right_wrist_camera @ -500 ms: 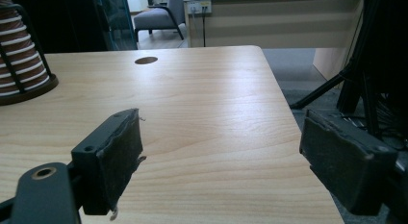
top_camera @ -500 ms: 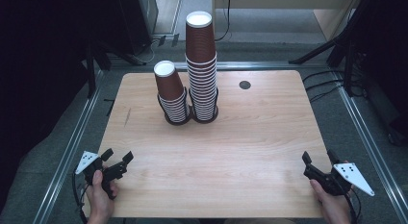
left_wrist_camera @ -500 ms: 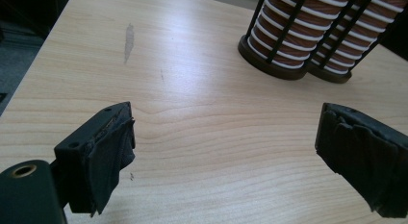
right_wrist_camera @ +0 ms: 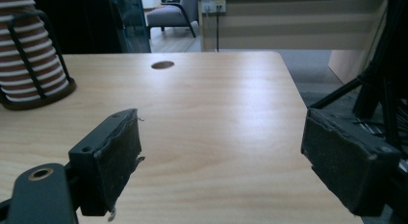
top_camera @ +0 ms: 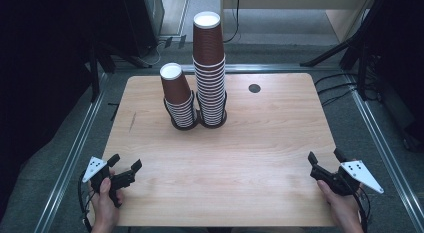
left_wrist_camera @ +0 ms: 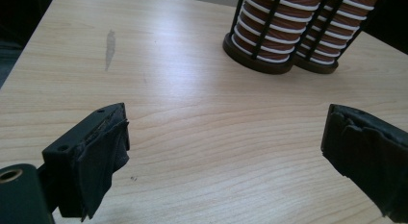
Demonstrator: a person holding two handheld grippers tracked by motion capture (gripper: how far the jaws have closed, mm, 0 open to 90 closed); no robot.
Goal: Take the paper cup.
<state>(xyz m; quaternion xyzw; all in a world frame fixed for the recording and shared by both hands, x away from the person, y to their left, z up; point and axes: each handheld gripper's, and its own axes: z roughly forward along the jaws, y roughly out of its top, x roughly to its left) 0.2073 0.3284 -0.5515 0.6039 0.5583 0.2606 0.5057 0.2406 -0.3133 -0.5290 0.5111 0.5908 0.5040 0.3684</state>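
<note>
The two upright stacks of brown paper cups with white rims stand at the table's far middle in black wire holders; my left gripper, jaws released, sits slightly nearer than my released right gripper.

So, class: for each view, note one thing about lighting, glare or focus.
High view: table evenly lit, surroundings dark. Left gripper view: near jaws soft, cup stacks sharp. Right gripper view: glare streaks the tabletop, far room dim.
</note>
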